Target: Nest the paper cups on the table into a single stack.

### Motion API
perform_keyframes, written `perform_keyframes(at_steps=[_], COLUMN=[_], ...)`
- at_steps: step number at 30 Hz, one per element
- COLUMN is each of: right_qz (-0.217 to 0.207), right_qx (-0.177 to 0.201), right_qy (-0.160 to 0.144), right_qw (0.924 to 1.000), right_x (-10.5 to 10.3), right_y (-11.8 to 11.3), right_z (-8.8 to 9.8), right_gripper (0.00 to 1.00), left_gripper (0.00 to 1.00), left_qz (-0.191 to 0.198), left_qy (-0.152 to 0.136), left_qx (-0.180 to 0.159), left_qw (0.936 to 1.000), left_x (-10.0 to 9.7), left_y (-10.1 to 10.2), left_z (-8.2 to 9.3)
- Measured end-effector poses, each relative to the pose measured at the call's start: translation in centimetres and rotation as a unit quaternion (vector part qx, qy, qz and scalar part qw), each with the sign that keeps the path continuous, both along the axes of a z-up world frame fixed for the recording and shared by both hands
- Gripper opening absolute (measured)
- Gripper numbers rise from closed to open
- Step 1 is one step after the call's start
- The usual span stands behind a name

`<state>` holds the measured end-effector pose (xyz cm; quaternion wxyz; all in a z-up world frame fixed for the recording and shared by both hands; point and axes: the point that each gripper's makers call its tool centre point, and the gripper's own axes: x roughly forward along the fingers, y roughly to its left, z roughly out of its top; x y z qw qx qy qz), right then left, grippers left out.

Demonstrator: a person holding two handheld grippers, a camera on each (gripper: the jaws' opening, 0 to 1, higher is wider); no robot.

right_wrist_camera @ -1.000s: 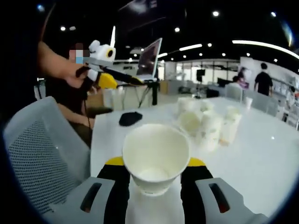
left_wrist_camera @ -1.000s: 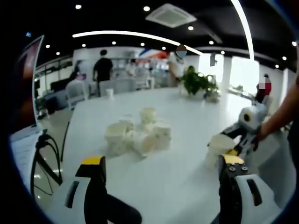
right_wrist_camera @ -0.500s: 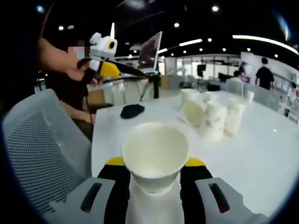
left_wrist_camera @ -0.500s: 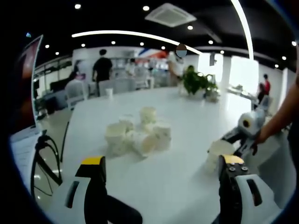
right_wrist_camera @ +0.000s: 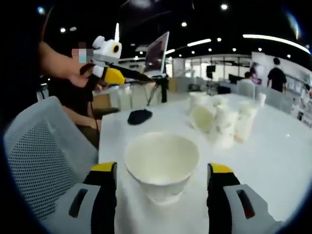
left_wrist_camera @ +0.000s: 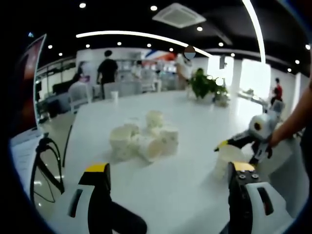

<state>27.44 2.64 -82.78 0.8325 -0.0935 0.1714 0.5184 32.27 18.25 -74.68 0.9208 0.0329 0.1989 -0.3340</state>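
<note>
A cluster of several white paper cups (left_wrist_camera: pixel 141 139) stands and lies mid-table, some tipped on their sides. One single paper cup (right_wrist_camera: pixel 162 163) stands upright on the white table (right_wrist_camera: pixel 273 161), between the spread jaws of my right gripper (right_wrist_camera: pixel 162 168), which is open and not touching it. The same cup (left_wrist_camera: pixel 228 163) appears at the right in the left gripper view, with the right gripper (left_wrist_camera: pixel 237 145) just behind it. My left gripper (left_wrist_camera: pixel 169 167) hovers open and empty, well short of the cluster. The cluster (right_wrist_camera: pixel 219 119) lies beyond the single cup.
A grey mesh chair (right_wrist_camera: pixel 39 156) stands close on the left in the right gripper view. A black object (right_wrist_camera: pixel 140 116) lies on the table near an open laptop (right_wrist_camera: pixel 156 56). A potted plant (left_wrist_camera: pixel 204 85) sits at the table's far end. People stand in the background.
My right gripper's jaws have spread apart and let go of the single cup, which now stands on the table. My left gripper stays open and hardly moves.
</note>
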Motion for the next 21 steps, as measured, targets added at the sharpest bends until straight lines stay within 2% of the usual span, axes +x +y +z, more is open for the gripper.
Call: perform_keyframes(at_steps=[2,5,10,12,16,21], right_qz=[-0.018,-0.024,-0.055,-0.067,-0.092,-0.141], right_qx=[0.029,0.034,0.061,0.064,0.043,0.031], right_qy=[0.009,-0.004,-0.008,-0.006,-0.009,-0.009], right_qw=[0.9994,0.9991,0.9966,0.9957,0.9948,0.9895], right_x=[0.7,1.6,3.7,4.5,5.6,7.2], right_y=[-0.6,-1.7,-3.8,-4.6,-6.3,-9.4], right_z=[1.3,2.8,6.1,6.8,7.0,7.1], right_gripper=[0.86,0.88,0.97,0.99,1.00,1.00], left_gripper=[0.99,0.99,0.99,0.99,0.99,0.99], left_qz=[0.000,-0.003,-0.005,-0.003,0.000,-0.011], left_qy=[0.001,0.003,0.002,-0.001,0.002,0.000], left_qx=[0.000,0.003,0.008,0.004,-0.004,0.001], left_qw=[1.0000,1.0000,1.0000,1.0000,1.0000,0.9999], left_x=[0.0,0.0,0.5,0.8,1.1,1.3], left_y=[0.2,0.4,1.1,1.3,1.4,0.7], left_z=[0.0,-0.2,0.0,0.1,0.0,-0.2])
